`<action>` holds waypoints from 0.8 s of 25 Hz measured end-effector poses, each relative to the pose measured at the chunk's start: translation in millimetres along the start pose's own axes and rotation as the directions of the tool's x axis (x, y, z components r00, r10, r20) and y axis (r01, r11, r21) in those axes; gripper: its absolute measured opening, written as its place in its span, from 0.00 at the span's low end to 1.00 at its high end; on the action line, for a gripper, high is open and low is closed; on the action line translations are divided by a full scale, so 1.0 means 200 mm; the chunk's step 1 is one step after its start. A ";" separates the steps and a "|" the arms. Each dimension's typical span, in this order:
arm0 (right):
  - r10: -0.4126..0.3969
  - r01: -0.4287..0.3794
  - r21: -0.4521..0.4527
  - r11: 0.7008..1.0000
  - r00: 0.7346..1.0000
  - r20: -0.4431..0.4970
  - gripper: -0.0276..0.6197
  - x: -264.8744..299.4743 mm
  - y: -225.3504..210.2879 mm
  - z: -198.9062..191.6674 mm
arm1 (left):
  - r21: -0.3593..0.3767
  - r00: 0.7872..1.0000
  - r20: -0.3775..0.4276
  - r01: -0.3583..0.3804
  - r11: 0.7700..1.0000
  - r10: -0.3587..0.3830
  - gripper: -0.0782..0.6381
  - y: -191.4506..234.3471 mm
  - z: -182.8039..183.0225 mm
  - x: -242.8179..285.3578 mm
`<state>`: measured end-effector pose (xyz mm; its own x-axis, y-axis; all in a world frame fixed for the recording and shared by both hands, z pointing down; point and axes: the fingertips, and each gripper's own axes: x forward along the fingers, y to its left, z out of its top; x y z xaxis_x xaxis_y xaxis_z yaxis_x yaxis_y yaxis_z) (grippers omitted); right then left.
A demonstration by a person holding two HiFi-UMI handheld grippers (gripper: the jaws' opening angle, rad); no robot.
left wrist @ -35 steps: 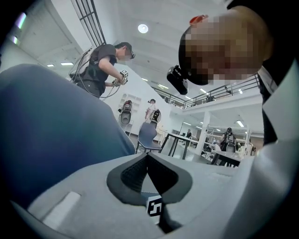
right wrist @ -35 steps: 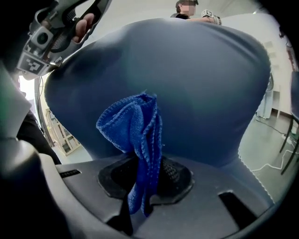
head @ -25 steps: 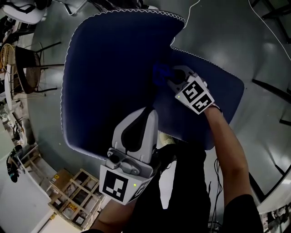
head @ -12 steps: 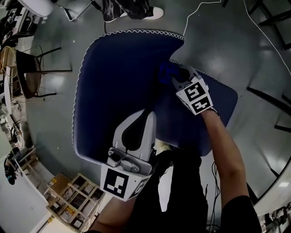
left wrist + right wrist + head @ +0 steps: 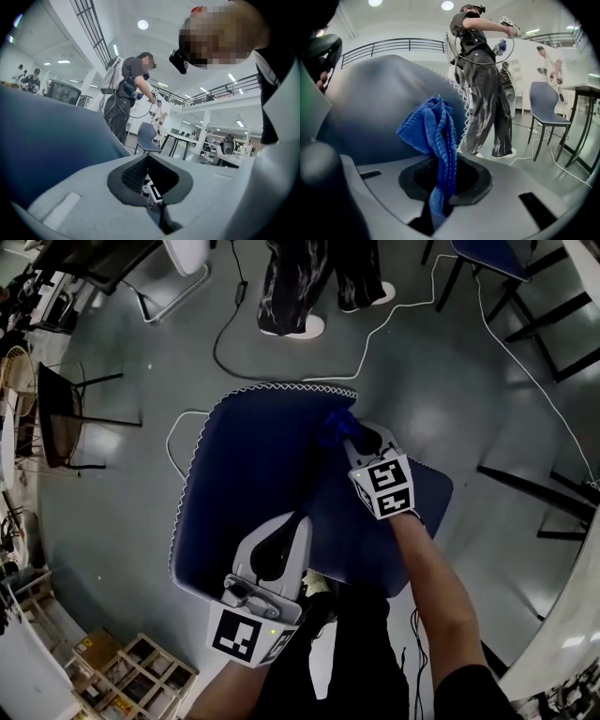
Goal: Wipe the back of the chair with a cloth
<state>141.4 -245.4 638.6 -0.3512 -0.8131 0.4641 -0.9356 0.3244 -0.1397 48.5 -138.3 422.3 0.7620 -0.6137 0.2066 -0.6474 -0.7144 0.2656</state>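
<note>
The navy chair's back, edged in white stitching, fills the middle of the head view, with its seat to the right. My right gripper is shut on a blue cloth and presses it against the back near the top edge. In the right gripper view the cloth hangs bunched from the right gripper, in front of the chair's back. My left gripper hovers low over the back, shut and holding nothing. In its own view the left gripper has the blue chair at its left.
A person stands just beyond the chair, with cables on the grey floor. A dark chair is at the left, black chair legs at the upper right, wooden crates at the lower left. Another blue chair stands further off.
The right gripper has slid the cloth up the chair's back toward its top edge. The head view has pulled back, so more floor and the standing person show. The left gripper stays put.
</note>
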 end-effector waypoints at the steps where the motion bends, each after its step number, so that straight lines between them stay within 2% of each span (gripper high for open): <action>1: 0.000 0.000 0.002 1.000 1.000 -0.002 0.15 -0.01 0.01 0.02 | 0.002 1.000 -0.001 0.006 1.000 -0.006 0.12 0.00 0.01 0.00; 5: -0.009 0.009 0.012 1.000 1.000 -0.015 0.15 -0.07 0.04 0.06 | 0.011 1.000 -0.009 0.021 1.000 -0.021 0.12 -0.01 0.03 -0.01; 11: -0.022 0.024 0.038 0.999 0.999 -0.032 0.15 -0.35 0.10 0.20 | 0.009 0.995 -0.058 0.076 0.997 -0.075 0.12 -0.12 0.13 -0.07; 15: -0.018 0.019 0.042 0.999 1.000 -0.002 0.15 -0.55 0.19 0.41 | 0.015 0.992 -0.072 0.105 0.994 -0.103 0.12 -0.18 0.26 -0.15; 20: -0.009 0.009 0.006 1.000 0.998 0.055 0.15 -0.81 0.32 0.71 | 0.036 0.993 -0.045 0.115 0.993 -0.113 0.12 -0.24 0.46 -0.25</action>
<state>132.7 -160.5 430.5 -0.3439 -0.8415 0.4167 -0.9389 0.3138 -0.1411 39.9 -103.1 312.1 0.8304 -0.5130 0.2175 -0.5555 -0.7919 0.2534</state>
